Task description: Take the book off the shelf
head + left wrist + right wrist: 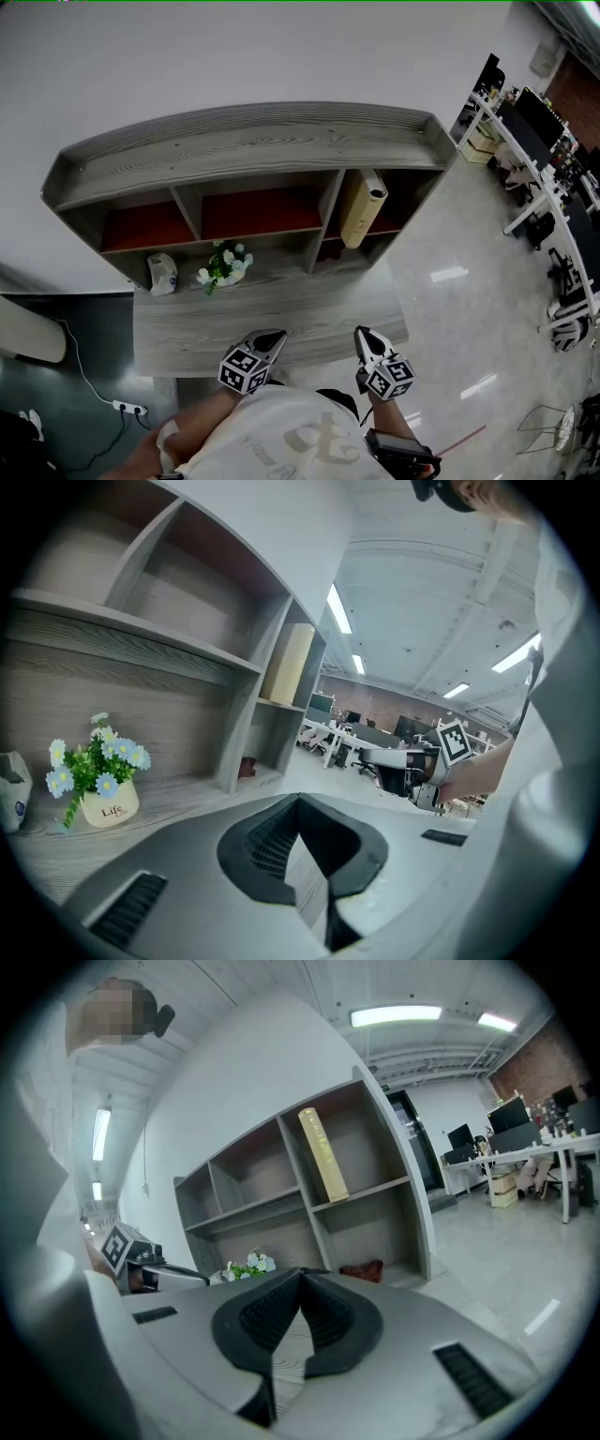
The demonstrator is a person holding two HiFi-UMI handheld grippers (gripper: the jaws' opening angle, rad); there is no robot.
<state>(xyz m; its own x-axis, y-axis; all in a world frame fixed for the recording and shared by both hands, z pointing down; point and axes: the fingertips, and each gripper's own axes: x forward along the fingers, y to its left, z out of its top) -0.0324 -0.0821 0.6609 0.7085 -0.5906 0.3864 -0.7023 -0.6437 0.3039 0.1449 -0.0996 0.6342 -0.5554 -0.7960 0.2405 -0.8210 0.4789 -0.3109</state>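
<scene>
At the far left a white power strip [127, 408] with its cable [82, 367] lies on the dark part of the floor. On the grey wood-grain surface [309, 323], under the left side of the shelf [253, 141], stands a small white container [162, 274]. Just beside it is a cream flower pot [110, 808] with blue and white flowers [223, 265]. The word "Life" is printed on the pot, and a smaller line under it is too small to read. The shelf is of the same grey wood, red inside its upper compartments, and stands against a plain white wall [281, 56]. The left gripper [273, 336] is held low in front of the person's body, over the front edge of the surface, pointing to the shelf and a little down. Its fingers [266, 846] are together at the tips, with nothing between them. The right gripper [362, 334] is beside it, a little apart, in the same pose, and its fingers [266, 1316] are closed and empty too. Each gripper carries a cube [246, 367] with black and white square markers. The book [361, 208], pale yellow, stands tilted in the upper right compartment, well apart from both grippers. In the compartment under it lies a small red thing [361, 1270]. To the right is a shiny light floor [450, 281], and further right are long white desks [539, 178] with monitors [539, 112] and chairs [567, 328].
</scene>
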